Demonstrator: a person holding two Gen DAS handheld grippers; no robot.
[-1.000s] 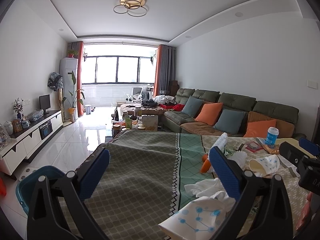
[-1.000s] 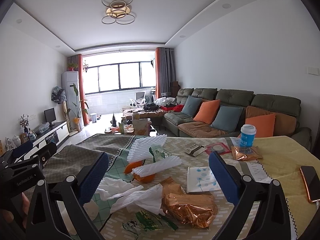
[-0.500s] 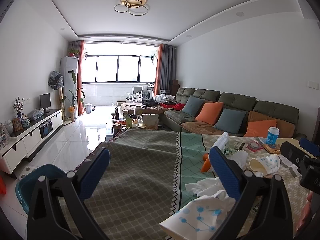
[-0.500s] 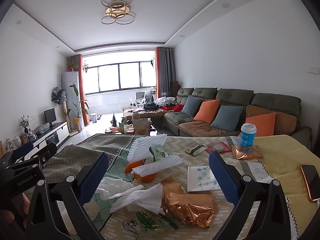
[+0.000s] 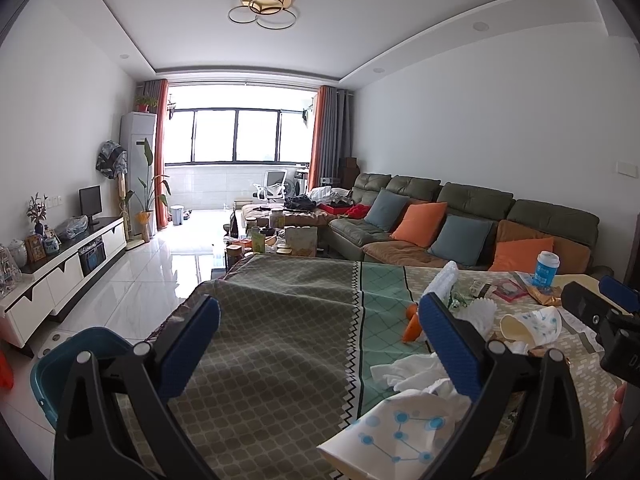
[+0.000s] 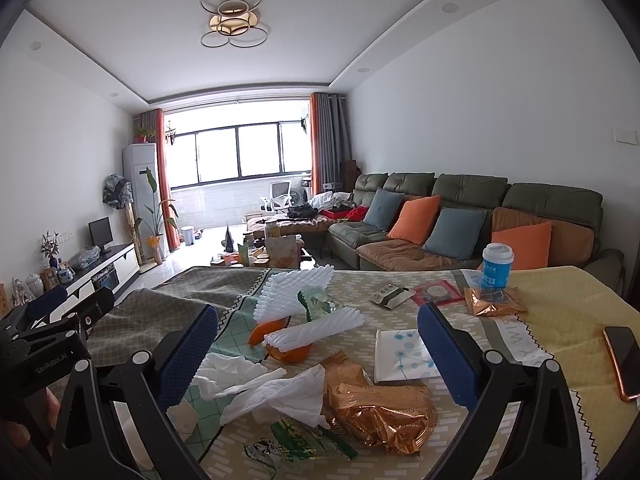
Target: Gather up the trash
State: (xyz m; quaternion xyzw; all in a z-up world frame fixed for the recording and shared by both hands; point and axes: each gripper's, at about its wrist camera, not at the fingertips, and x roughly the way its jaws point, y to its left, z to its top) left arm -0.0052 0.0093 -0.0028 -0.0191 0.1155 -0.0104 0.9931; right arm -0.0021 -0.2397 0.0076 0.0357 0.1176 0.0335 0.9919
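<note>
Trash lies scattered on the cloth-covered table (image 6: pixel 560 312). In the right wrist view I see crumpled white tissues (image 6: pixel 256 384), a shiny orange-brown snack wrapper (image 6: pixel 380 408), a green wrapper (image 6: pixel 296 440), white foam fruit nets (image 6: pixel 296 292) over orange peel (image 6: pixel 288 352), and a white paper cup (image 6: pixel 404 356) on its side. My right gripper (image 6: pixel 316 356) is open just above the tissues and wrapper. My left gripper (image 5: pixel 320 344) is open over the bare left part of the table. A teal bin (image 5: pixel 76 360) stands on the floor left of the table.
A blue-and-white cup (image 6: pixel 496 266), a small orange packet (image 6: pixel 494 302), a dark sachet (image 6: pixel 390 294) and a red packet (image 6: pixel 436 292) lie further back. A phone (image 6: pixel 624 360) lies at the right edge. A sofa (image 6: pixel 480 216) stands behind the table.
</note>
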